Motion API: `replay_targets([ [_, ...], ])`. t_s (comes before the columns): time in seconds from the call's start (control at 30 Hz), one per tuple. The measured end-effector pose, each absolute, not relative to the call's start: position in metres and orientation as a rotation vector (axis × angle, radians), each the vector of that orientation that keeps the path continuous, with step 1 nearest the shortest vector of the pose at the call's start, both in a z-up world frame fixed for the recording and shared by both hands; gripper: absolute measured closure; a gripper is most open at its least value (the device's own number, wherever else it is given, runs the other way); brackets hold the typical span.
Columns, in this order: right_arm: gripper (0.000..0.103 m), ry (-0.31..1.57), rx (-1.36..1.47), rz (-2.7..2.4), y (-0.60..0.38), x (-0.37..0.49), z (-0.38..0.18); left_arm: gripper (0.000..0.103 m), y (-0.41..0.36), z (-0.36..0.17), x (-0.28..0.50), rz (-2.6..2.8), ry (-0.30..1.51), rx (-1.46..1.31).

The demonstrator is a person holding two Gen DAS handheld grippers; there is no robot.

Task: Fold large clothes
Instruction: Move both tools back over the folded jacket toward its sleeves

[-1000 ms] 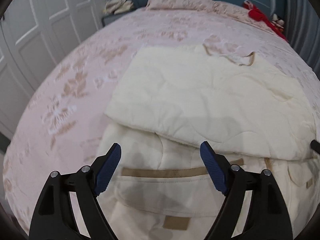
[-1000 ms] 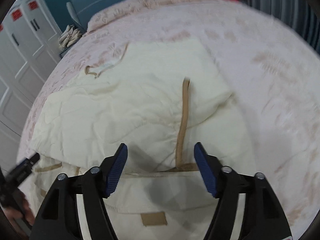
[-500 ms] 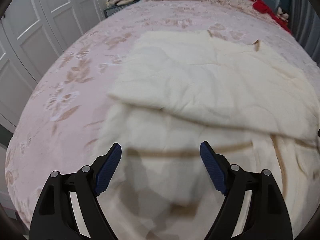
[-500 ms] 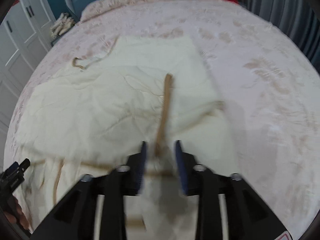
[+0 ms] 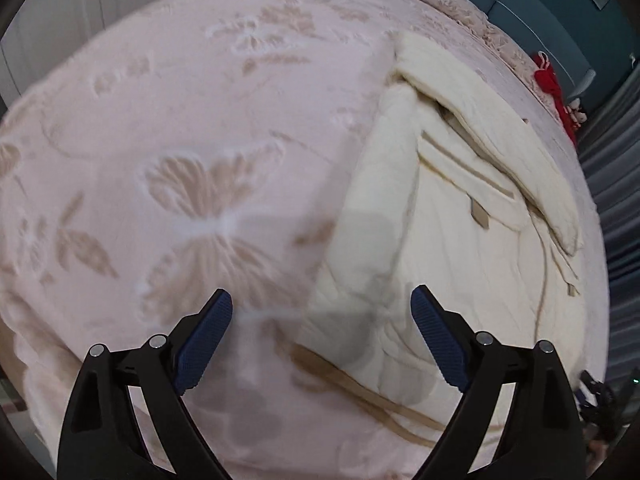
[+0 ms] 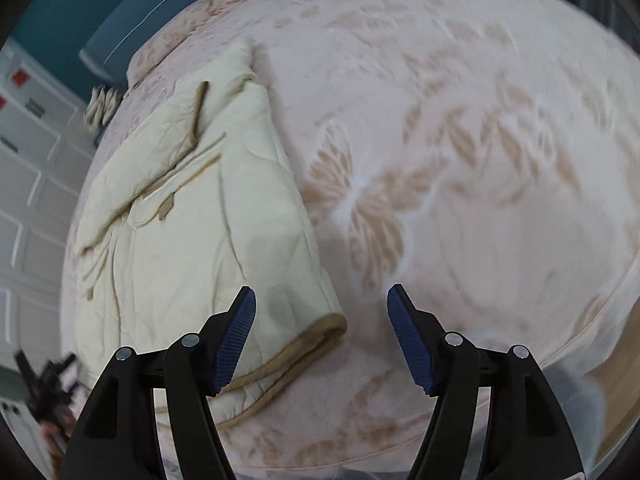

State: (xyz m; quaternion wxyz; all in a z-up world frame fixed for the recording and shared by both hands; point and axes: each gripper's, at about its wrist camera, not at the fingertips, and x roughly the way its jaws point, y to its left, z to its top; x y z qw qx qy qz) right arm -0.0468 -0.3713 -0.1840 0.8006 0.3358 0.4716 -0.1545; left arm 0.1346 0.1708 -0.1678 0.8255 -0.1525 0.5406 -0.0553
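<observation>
A: On the left, what does the left wrist view show?

B: A pink bedspread (image 5: 192, 128), soft and plushy, with beige butterflies and leaves pressed into it. The left gripper (image 5: 322, 340) hangs over it with its ribbed blue pads wide apart, and they grip nothing. Its jaws have just been opening a little further.

A: And the garment?

B: The cream quilted garment (image 5: 452, 232) lies folded on the right part of that view, thick and puffy, with tan trim (image 5: 384, 404) along its near hem. One corner of it lies below the open pads.

A: Further right, the other view?

B: There the garment (image 6: 192, 240) is on the left side, a long folded shape. Its rounded tan-edged corner (image 6: 316, 336) lies under the right gripper (image 6: 322, 340). That claw stands wide too, with nothing pressed between the pads; it has just been opening.

A: What differs from before?

B: A moment ago the right jaws were narrow around a tan strap. Both cameras then looked straight over the garment; now each looks mostly at the bedspread, with the garment to one side.
</observation>
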Motion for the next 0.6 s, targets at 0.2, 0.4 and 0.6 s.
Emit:
replay_targets([
  [0.2,0.088,0.994,0.847,-0.255,-0.356,-0.038,-0.195,0.08,0.15,-0.169,0.128,-0.198,1.174,-0.336],
  [0.4,0.098,0.959,0.676,-0.205,-0.334,-0.047,-0.147,0.096,0.145,-0.128,0.11,-0.242,1.103,-0.261],
  [0.6,0.099,1.026,0.395,-0.115,-0.305,-0.077,-0.1,0.098,0.162,-0.085,0.057,-0.285,1.071,-0.183],
])
